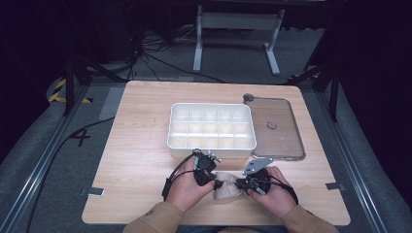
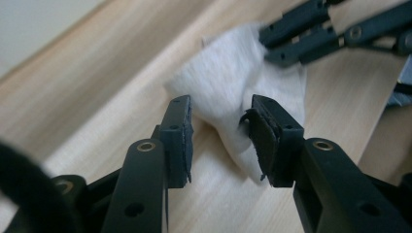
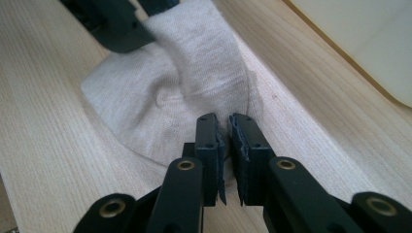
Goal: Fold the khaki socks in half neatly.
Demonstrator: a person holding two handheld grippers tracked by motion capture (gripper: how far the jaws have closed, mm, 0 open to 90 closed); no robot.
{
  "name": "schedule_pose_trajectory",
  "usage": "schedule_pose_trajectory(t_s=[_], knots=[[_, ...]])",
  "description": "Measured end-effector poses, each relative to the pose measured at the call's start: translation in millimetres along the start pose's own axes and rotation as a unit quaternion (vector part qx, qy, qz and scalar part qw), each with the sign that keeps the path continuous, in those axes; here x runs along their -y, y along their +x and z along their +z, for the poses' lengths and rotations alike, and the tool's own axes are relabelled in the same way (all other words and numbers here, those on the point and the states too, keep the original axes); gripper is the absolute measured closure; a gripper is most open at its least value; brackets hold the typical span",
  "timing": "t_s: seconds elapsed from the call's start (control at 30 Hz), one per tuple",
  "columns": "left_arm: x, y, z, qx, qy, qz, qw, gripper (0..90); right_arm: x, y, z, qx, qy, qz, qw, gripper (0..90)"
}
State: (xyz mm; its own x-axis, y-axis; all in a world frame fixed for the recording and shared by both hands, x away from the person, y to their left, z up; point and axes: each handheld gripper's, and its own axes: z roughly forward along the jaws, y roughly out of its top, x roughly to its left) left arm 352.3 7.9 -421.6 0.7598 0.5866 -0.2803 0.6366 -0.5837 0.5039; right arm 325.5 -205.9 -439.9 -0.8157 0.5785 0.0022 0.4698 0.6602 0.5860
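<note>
One cloth (image 1: 227,190), one compartment tray (image 1: 212,130), one lid (image 1: 278,128), apparently clear.

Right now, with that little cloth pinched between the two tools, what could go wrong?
1. The left hand-held gripper stands open around the cloth, so only the right hand-held gripper pinches it; a pull could drag the cloth sideways or undo its fold.
2. The right one grips just a thin edge, which might slip out.
3. The white divided tray sits close behind the hands; a lift could bump it.
</note>
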Motion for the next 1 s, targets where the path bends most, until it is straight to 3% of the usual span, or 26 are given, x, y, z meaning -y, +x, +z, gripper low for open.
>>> schedule_pose_trajectory(t_s=[0.07,0.17,0.43,0.47,0.9,1.0], knots=[[-1.3,-1.2,-3.0,-0.006,-0.008,0.000,0.9999,70.4,0.1,0.8,-0.1,0.003,0.000,0.001,1.0000,81.9],[-3.4,-1.8,-3.8,-0.016,-0.011,0.004,0.9998,73.8,0.8,3.3,-0.7,0.005,-0.003,0.001,1.0000,81.9],[-3.6,7.1,7.9,-0.025,0.012,-0.009,0.9996,69.7,2.0,5.6,-1.7,0.001,-0.008,0.007,0.9999,81.3],[-3.2,7.3,9.3,-0.026,0.014,-0.017,0.9994,70.1,2.2,5.5,-1.7,0.000,-0.009,0.005,0.9999,81.3],[-2.8,10.7,19.0,-0.036,0.027,-0.018,0.9988,78.0,0.5,5.6,-6.6,-0.006,-0.013,0.012,0.9998,80.6],[-2.3,11.4,17.1,-0.035,0.026,-0.019,0.9989,78.0,-3.6,5.6,-12.9,-0.006,-0.034,0.012,0.9993,82.8]])
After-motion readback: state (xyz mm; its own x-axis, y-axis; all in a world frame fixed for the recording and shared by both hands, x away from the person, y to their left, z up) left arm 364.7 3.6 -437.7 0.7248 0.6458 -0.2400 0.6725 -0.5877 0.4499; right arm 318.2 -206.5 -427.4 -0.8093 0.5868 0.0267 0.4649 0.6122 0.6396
